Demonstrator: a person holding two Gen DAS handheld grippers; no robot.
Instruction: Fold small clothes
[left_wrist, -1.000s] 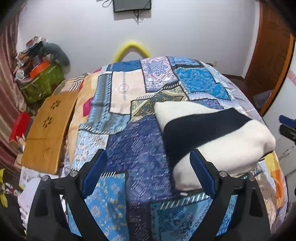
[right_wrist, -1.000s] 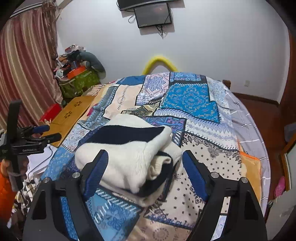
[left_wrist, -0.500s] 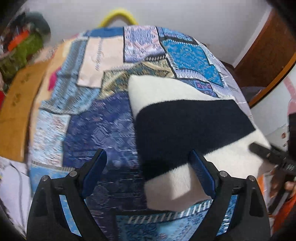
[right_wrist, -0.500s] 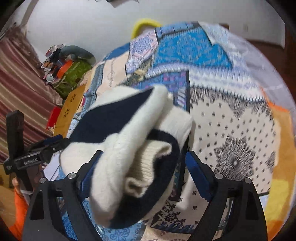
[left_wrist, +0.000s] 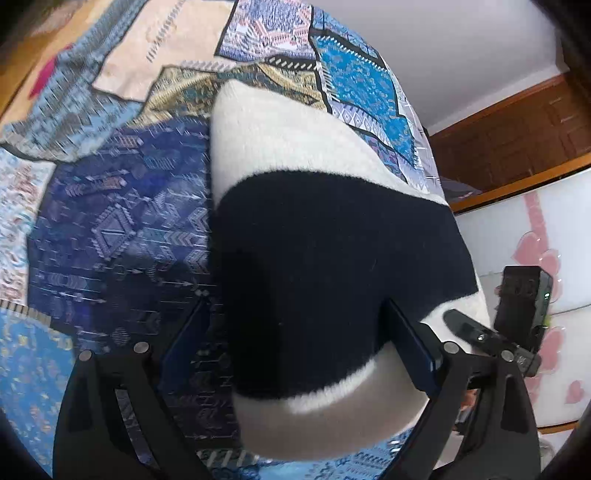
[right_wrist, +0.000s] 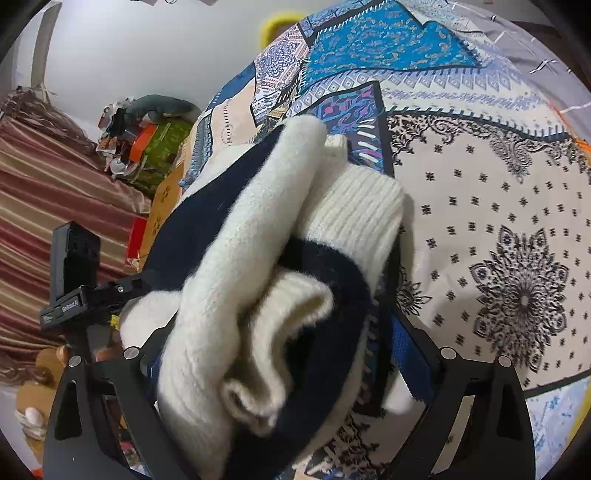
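Observation:
A folded cream and navy sweater (left_wrist: 314, 240) lies on the patchwork bedspread (left_wrist: 110, 221). My left gripper (left_wrist: 295, 339) is open and points down over the sweater's near end. One finger is beside its left edge and the other rests on the knit at the right. In the right wrist view the sweater's layered open end (right_wrist: 258, 240) fills the gap of my right gripper (right_wrist: 280, 354). Its jaws are opening, and a strip of bedspread (right_wrist: 498, 221) shows beside the right pad. Each gripper appears at the edge of the other's view.
A striped curtain (right_wrist: 55, 203), a green bag with clutter (right_wrist: 155, 147) and a wooden board (right_wrist: 162, 206) stand left of the bed. A brown wooden door (left_wrist: 517, 129) and a white panel with pink hearts (left_wrist: 535, 240) are at the right.
Both grippers came down and tilted toward the sweater, which now sits between their fingers. The right jaws stand wider than before. The sweater lies where it was.

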